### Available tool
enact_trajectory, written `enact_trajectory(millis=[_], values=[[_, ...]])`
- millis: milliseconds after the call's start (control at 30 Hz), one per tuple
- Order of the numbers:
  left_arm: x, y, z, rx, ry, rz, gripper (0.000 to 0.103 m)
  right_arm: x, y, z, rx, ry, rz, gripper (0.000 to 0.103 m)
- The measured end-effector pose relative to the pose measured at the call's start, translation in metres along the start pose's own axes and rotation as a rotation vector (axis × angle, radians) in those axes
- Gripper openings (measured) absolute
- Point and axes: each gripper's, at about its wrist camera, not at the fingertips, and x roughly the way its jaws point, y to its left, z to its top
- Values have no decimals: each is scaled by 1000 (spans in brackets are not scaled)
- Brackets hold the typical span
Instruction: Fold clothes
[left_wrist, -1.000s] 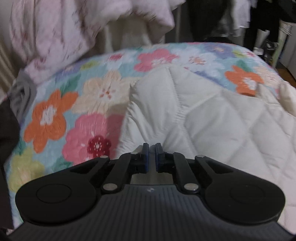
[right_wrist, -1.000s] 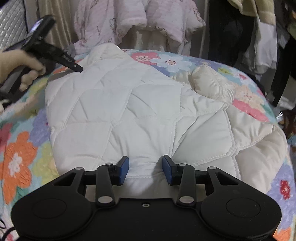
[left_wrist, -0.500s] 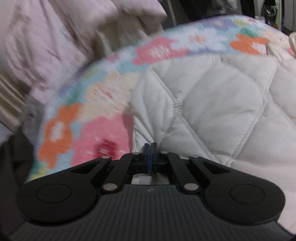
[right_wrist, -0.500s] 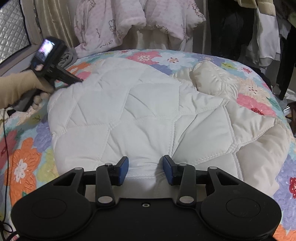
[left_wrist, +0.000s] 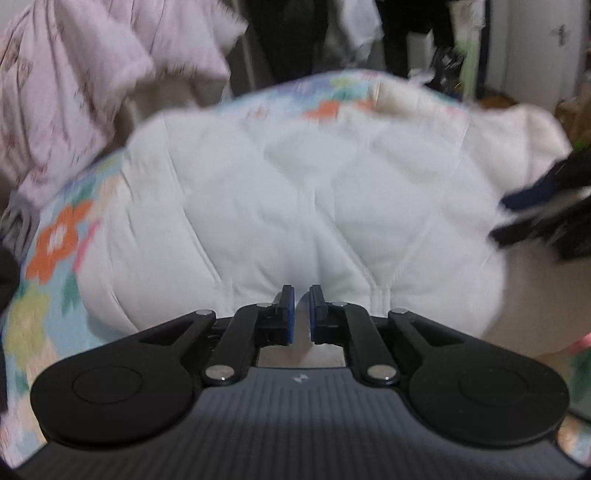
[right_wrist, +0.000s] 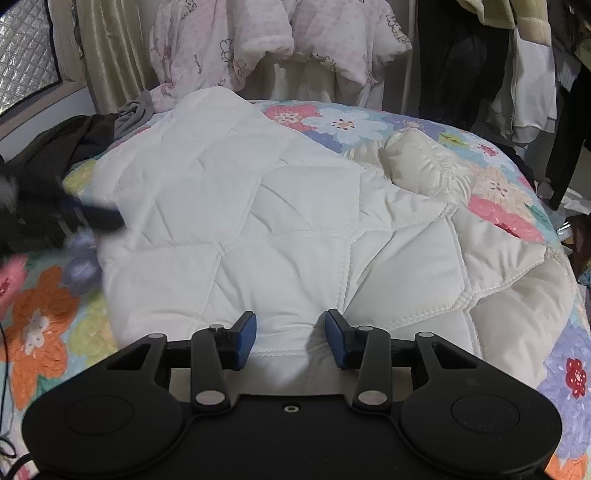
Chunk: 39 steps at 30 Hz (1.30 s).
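White quilted padded jacket (right_wrist: 280, 236) lies spread on flowered bedspread (right_wrist: 40, 325) just ahead of both tools, right gripper (right_wrist: 290, 338) half-open straddling its near hem, apparently pinning it, left gripper (left_wrist: 301, 308) pinching a hem fold, likely dragging it over.

I am in a home bedroom: under me lies a bed with a flowered cover (right_wrist: 343, 125), pink pyjamas (right_wrist: 258, 40) and dark clothes (right_wrist: 454, 59) hang behind its far edge, a curtain (right_wrist: 110, 48) by a window (right_wrist: 26, 55), a white door (left_wrist: 535, 48).
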Motion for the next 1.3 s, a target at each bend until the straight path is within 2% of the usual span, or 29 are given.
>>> enact_trajectory(millis=[33,100,133,167,200,233,333,400,567,633,700,733,767,800,900,967,1033,1100,1167,1267,1300], values=[[4,-2,-3,-18,-2,6,7,-9,-1,0,15,-2,2,47],[6,-1,-5,-61,-14,9,7,-39,-8,-10,97,-35,-6,60],[3,0,-5,-79,-23,8,7,-56,-12,-19,151,-62,-13,62],[-1,1,-5,-91,-37,9,8,-74,-19,-31,218,-91,-9,67],[-6,1,-6,-89,-53,16,8,-88,-27,-44,293,-111,9,76],[-12,-1,-8,-79,-72,25,8,-99,-37,-59,395,-124,30,80],[-29,-4,-20,-92,-119,24,15,-118,-65,-102,690,-150,84,81],[-35,2,-30,-157,-144,-15,28,-112,-76,-116,784,-149,114,81],[-33,49,-54,-428,-146,-117,31,-84,-97,-105,842,-157,79,81],[-32,68,-62,-501,-152,-98,31,-72,-108,-101,844,-157,45,81],[-29,85,-68,-503,-147,-28,31,-52,-112,-88,686,-87,-119,94],[-26,92,-71,-492,-136,6,29,-42,-113,-83,623,-55,-154,96],[-24,101,-75,-507,-126,23,29,-37,-120,-83,632,-49,-122,97],[-24,109,-78,-538,-134,3,29,-34,-128,-84,665,-51,-71,97],[-25,129,-90,-687,-221,-150,31,-26,-164,-102,835,-91,107,97],[-16,140,-101,-843,-277,-271,31,-21,-179,-122,966,-134,213,97],[-3,148,-109,-974,-294,-351,31,-13,-187,-140,1081,-152,303,97],[5,149,-110,-1029,-313,-387,31,-7,-185,-137,1052,-130,291,97],[11,146,-104,-1012,-314,-395,31,-1,-182,-123,1002,-137,256,97],[18,141,-94,-993,-309,-384,31,11,-179,-117,1039,-177,320,99],[19,140,-93,-1004,-323,-389,34,15,-181,-119,1060,-190,333,100]])
